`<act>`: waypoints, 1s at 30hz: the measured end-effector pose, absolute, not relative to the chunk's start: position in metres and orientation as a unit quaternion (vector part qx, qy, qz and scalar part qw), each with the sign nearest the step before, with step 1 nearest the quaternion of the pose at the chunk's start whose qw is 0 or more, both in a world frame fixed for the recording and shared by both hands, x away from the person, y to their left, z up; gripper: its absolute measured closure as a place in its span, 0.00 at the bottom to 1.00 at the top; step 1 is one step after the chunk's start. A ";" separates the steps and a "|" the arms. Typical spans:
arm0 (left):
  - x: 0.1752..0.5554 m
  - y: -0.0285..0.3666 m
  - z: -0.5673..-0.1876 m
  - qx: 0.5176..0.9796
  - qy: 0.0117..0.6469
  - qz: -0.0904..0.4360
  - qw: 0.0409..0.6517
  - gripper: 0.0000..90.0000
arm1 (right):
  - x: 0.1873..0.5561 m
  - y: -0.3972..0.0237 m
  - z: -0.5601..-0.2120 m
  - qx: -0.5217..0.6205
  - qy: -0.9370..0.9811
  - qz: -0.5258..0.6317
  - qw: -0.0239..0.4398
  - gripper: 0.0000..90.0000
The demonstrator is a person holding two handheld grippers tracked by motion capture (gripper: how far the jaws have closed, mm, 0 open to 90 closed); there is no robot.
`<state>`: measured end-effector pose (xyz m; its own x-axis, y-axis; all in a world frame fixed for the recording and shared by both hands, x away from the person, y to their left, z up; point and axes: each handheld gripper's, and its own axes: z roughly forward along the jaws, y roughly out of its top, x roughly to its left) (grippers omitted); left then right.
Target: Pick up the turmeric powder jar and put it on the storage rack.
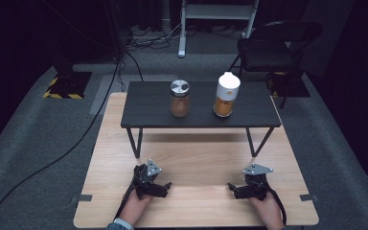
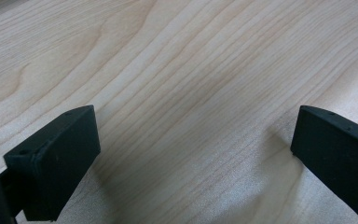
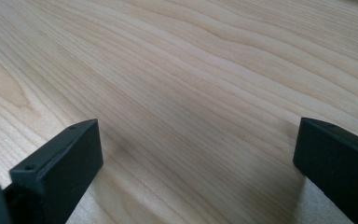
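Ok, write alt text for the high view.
Two hands rest open grippers, left and right, on a wooden table. Beyond them a low black shelf holds a metal-lidded jar and a white-capped bottle, side by side and apart.

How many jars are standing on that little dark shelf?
2: a metal-lidded jar left of centre on the dark shelf, and a white-capped jar to its right. Nothing seems hidden.

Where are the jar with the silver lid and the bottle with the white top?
Jar [image 1: 179,102]: high view, on its brown glass body.
Bottle [image 1: 224,104]: high view, on its orange lower part.
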<state>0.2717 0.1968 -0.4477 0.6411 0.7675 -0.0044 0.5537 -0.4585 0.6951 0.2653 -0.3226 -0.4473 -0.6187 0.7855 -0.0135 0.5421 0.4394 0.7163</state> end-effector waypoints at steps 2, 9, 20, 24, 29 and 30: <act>0.271 0.197 -0.448 0.839 0.394 0.158 0.340 0.01 | 0.265 -0.322 -0.447 0.400 0.830 0.347 0.175 0.01; 0.271 0.197 -0.448 0.839 0.394 0.157 0.340 0.01 | 0.266 -0.322 -0.447 0.400 0.830 0.347 0.174 0.00; 0.271 0.197 -0.448 0.839 0.394 0.157 0.341 0.01 | 0.267 -0.321 -0.447 0.401 0.830 0.346 0.174 0.00; 0.272 0.196 -0.447 0.839 0.394 0.158 0.339 0.00 | 0.267 -0.321 -0.447 0.401 0.830 0.346 0.174 0.00; 0.271 0.196 -0.448 0.839 0.394 0.158 0.340 0.00 | 0.268 -0.321 -0.447 0.399 0.831 0.347 0.174 0.00; 0.271 0.197 -0.447 0.840 0.393 0.156 0.339 0.01 | 0.269 -0.321 -0.447 0.399 0.831 0.346 0.174 0.00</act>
